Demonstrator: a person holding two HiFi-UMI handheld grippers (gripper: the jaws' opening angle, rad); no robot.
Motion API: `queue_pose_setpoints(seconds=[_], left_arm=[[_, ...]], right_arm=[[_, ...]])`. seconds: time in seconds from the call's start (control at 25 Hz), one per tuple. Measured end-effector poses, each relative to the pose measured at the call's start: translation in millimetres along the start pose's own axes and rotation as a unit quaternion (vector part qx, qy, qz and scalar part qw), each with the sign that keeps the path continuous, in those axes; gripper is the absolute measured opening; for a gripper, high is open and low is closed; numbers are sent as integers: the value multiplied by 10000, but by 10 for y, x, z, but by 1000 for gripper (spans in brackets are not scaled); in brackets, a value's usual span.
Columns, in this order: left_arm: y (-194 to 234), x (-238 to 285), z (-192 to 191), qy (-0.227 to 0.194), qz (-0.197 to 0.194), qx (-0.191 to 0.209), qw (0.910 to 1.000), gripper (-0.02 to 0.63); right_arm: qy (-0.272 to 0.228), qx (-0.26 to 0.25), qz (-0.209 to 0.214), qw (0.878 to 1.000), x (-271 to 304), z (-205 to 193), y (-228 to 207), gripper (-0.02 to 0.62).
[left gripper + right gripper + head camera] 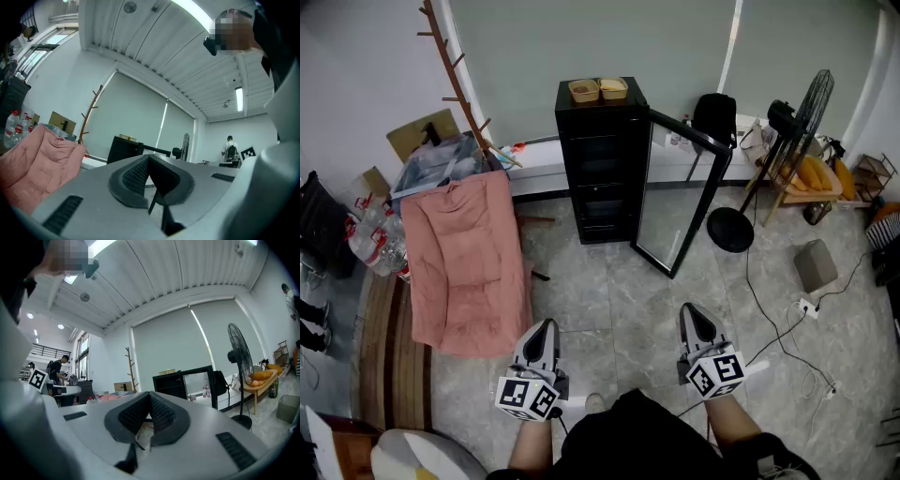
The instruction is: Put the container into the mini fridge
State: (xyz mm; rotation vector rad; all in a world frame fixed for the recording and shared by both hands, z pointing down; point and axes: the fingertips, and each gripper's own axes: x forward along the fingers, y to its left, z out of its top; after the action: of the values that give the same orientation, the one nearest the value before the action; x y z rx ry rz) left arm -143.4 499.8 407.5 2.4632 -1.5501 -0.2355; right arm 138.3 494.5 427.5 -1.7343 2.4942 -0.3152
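Jaws of left gripper and right gripper are sitting pressed together on nothing, both hanging at 6 o'clock, well apart from the mini fridge standing at 12 o'clock with its door open toward 2 o'clock. Tan container and yellowish container are resting side by side on the fridge top; can't tell which is meant. Both are looking light, stiff and open-topped, likely thin-walled, so gently pinching one rim wall is looking safest.
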Motion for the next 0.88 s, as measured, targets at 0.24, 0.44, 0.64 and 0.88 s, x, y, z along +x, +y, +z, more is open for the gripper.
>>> queue_pose_setpoints(seconds=[0.24,0.44,0.64,0.88], left_arm=[[-125,141,66,-28,-56,25,10000,17],[-189,189,93,-101,-80,110,9999,17],[-260,244,77,-68,-56,78,9999,17],[-395,277,-21,-114,167,140,9997,22]], right_arm=[[-61,-50,43,10000,37,118,-94,31],[-127,-57,82,9999,40,136,-144,31],[-135,178,83,9997,-1,140,-257,31],[-234,374,206,9988,-118,95,-460,34]])
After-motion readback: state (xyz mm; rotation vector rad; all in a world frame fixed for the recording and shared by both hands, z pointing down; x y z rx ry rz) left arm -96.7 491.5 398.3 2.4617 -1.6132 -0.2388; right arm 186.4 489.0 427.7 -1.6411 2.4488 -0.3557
